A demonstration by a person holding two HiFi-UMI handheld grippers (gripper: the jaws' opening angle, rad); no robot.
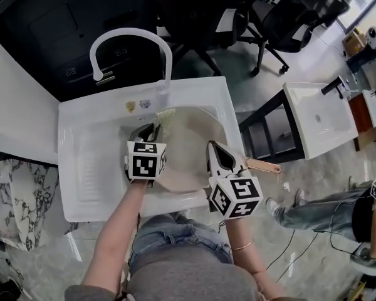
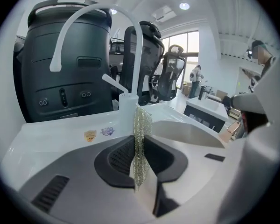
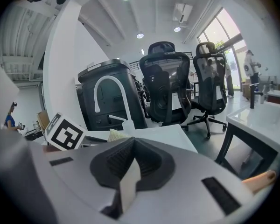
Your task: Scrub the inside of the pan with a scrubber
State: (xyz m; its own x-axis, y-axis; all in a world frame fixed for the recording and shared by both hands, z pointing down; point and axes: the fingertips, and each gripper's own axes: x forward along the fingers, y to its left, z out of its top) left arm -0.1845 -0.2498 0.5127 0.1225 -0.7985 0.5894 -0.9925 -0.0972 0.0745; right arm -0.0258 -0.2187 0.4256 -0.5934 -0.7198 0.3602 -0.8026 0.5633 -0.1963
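A pale round pan [image 1: 189,148] lies tilted in the white sink [image 1: 88,155], its copper-coloured handle [image 1: 264,166] sticking out over the right rim. My left gripper [image 1: 151,130] is shut on a silvery mesh scrubber [image 1: 165,116], held over the pan's far left edge. In the left gripper view the scrubber [image 2: 140,134] hangs pinched between the jaws, with the pan [image 2: 189,135] just to the right. My right gripper [image 1: 214,149] is shut on the pan's right rim; in the right gripper view a thin pale edge [image 3: 129,183] sits clamped between the dark pads.
A white arched faucet [image 1: 131,40] stands at the sink's back edge. A black bin [image 1: 50,24] and office chairs [image 1: 282,11] are behind. A second white sink [image 1: 319,118] stands at the right, and a person's legs [image 1: 319,211] show beyond it.
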